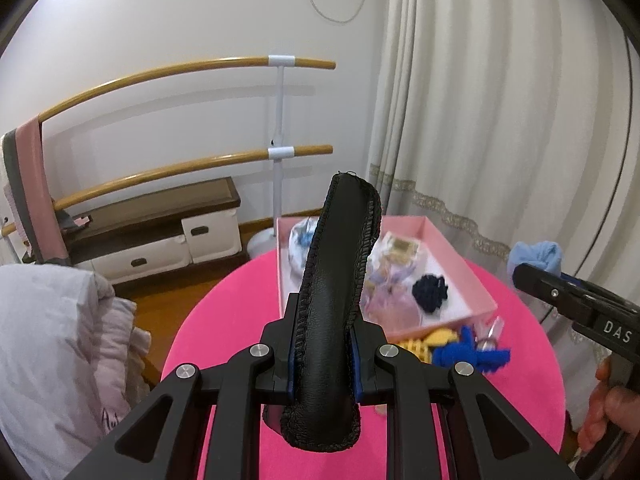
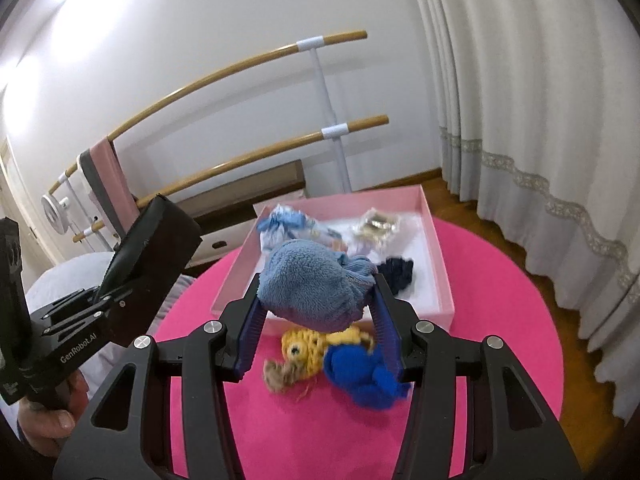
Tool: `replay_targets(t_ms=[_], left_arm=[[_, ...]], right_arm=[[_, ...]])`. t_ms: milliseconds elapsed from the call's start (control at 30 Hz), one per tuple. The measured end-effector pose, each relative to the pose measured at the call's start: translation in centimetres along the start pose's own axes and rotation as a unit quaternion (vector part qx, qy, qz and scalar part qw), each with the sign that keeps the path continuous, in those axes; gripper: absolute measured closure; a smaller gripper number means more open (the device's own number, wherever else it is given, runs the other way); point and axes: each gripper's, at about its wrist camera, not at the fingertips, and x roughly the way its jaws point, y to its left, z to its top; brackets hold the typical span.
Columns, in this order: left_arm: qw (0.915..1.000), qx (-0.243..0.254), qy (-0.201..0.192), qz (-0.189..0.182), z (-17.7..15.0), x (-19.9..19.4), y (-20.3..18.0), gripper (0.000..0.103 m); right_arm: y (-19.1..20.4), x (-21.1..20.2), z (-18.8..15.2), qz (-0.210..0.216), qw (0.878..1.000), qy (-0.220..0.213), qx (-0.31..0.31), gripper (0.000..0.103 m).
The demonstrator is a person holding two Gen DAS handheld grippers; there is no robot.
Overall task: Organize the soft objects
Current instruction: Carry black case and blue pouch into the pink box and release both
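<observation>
Black leather pouch (image 1: 332,280) pinched in left tool (image 1: 325,354), long axis up-forward; right tool (image 2: 320,316) clamping blue towel (image 2: 308,288)

Wall: plain white wall (image 1: 160,20)
Rails: two curved wooden bars (image 2: 224,76)
Curtain: cream pleated curtain (image 1: 500,100)
Floor: brown wood floor (image 2: 452,196)

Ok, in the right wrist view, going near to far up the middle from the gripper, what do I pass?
Right gripper shut on the light blue fluffy cloth → crocheted yellow and blue toy on the pink round table → pink box → wooden bars at the wall.
</observation>
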Motion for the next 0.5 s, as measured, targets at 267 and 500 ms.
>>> replay_targets(t_ms=[267,500], left_arm=[[0.9997,-0.010,0.004,-0.020,3.6,4.3,-0.5,0.087],[0.9989,-0.026,0.019,-0.035,6.3,8.5,-0.2,0.087]], right_arm=[[-1.0,3.4,4.0,0.007,1.000,0.006,0.004,0.056],[-2.4,6.9,6.2,0.004,1.000,0.026,0.009,0.056]])
